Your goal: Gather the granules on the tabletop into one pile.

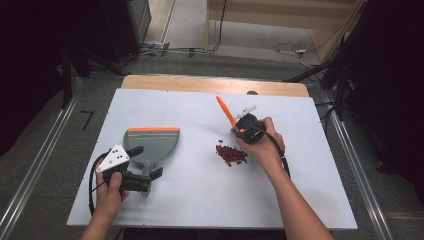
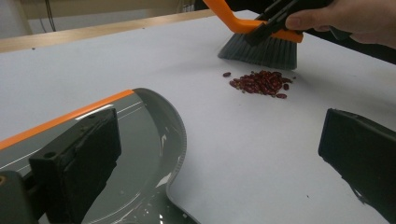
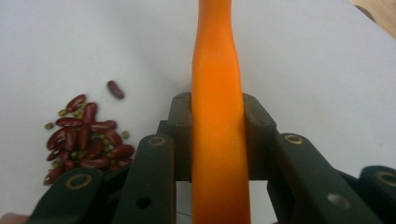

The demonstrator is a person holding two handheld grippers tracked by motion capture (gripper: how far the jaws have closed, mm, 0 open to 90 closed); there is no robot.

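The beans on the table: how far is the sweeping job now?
Done: the right tool grips the brush, and the beans lie in one pile. In hand: the bristles stand just behind the pile. Left: no bean is in the dustpan yet; the left tool is open at its handle.

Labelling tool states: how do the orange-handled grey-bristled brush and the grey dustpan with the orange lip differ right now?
The orange-handled grey-bristled brush is clamped in the right gripper; the grey dustpan with the orange lip lies flat on the white table, the left gripper open at its handle end. The brush stands just behind the red beans; the dustpan sits well apart from them. Both are grey and orange.
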